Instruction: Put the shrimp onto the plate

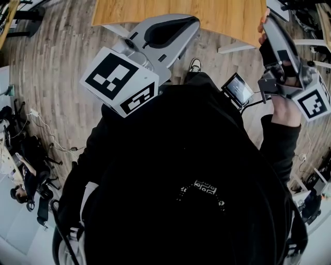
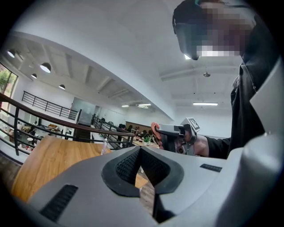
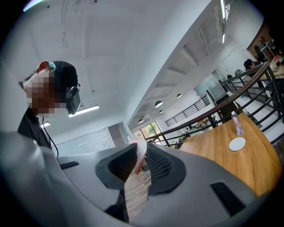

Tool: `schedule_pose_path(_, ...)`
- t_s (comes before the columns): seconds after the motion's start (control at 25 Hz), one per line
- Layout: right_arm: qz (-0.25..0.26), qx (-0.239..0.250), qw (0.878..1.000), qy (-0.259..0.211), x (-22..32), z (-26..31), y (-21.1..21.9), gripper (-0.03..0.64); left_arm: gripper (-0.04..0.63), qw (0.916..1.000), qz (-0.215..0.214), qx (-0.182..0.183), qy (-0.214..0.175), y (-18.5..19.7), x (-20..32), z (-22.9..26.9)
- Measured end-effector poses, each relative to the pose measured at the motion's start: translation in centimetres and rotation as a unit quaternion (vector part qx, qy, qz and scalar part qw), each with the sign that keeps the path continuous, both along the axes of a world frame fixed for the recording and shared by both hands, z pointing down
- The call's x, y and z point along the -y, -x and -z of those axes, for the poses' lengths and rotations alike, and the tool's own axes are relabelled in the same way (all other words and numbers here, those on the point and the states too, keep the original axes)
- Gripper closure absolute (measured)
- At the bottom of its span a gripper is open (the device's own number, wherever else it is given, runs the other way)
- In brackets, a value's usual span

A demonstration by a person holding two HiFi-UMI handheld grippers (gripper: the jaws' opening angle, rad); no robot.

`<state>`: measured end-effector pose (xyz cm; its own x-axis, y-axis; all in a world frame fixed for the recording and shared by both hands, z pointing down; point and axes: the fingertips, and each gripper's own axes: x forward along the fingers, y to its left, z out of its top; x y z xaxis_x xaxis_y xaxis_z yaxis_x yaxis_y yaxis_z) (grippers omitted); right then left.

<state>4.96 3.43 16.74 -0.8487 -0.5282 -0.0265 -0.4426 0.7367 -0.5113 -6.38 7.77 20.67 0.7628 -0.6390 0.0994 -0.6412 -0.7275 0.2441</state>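
A pale pink shrimp (image 3: 140, 155) is pinched between the pads of my right gripper (image 3: 141, 162), which is shut on it and held up in the air, away from the table. The left gripper view shows the same shrimp (image 2: 155, 131) as an orange tip at the front of the right gripper (image 2: 171, 132). In the head view the right gripper (image 1: 267, 23) is raised at the upper right. A small white plate (image 3: 237, 143) lies on the wooden table (image 3: 222, 168). My left gripper (image 2: 140, 151) has its pads touching and nothing between them.
A clear bottle (image 3: 238, 123) stands just behind the plate. The person's dark torso (image 1: 191, 181) fills the lower head view, and the table (image 1: 207, 13) lies ahead across the wooden floor (image 1: 57, 67). A black railing (image 3: 208, 117) runs behind the table.
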Motion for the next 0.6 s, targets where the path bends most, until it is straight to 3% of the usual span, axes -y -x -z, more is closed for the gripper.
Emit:
schedule_pose_path(0.24,0.015,-0.002,1.000,0.012,9.5,0.8,-3.4,0.537,0.594,0.9997,0.015,-0.011,0.015,-3.7,9.2,0.9)
schedule_pose_path(0.6,0.027,-0.002,1.000,0.014,12.7,0.9,-5.6,0.537,0.592,0.9997,0.015,-0.010,0.015,-6.1,12.7,1.8)
